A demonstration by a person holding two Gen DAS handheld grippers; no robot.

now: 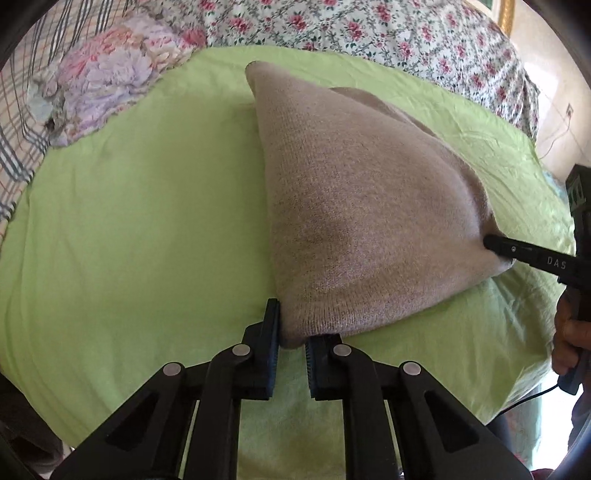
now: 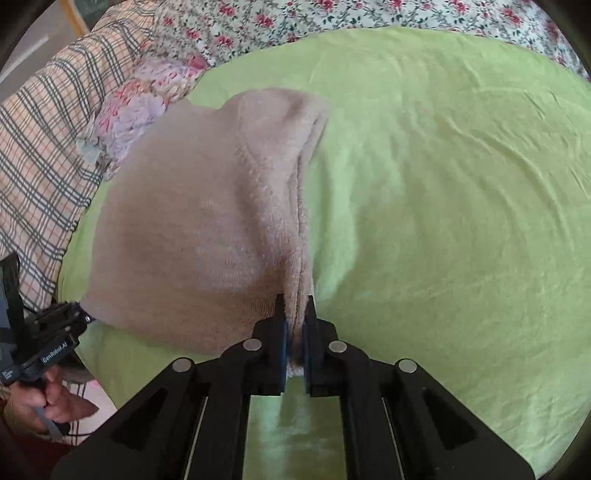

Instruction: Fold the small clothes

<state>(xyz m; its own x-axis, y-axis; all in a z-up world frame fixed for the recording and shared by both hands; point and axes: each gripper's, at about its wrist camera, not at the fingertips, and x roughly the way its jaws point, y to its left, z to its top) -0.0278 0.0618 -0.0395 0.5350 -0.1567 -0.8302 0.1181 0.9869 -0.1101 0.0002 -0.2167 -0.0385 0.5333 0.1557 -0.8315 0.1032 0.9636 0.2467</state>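
Green sheet [image 1: 129, 221] over bed, floral quilt [image 1: 369, 29] far; knit [image 1: 351, 206] mid-sheet, near edge lifted; my left gripper [image 1: 291, 332] pinches near-left corner; right gripper [image 2: 295, 314] clamps bunched right edge; soft, light, stretchy, likely sags; best held at corners.

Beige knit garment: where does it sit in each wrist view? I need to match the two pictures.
Left wrist: the beige knit garment fills centre to right, its near corner between the left gripper fingers.
Right wrist: the garment lies centre-left, its bunched edge pinched in the right gripper.
Shared landmark: the purple floral cloth, upper left in both views, at the edge of the green sheet.
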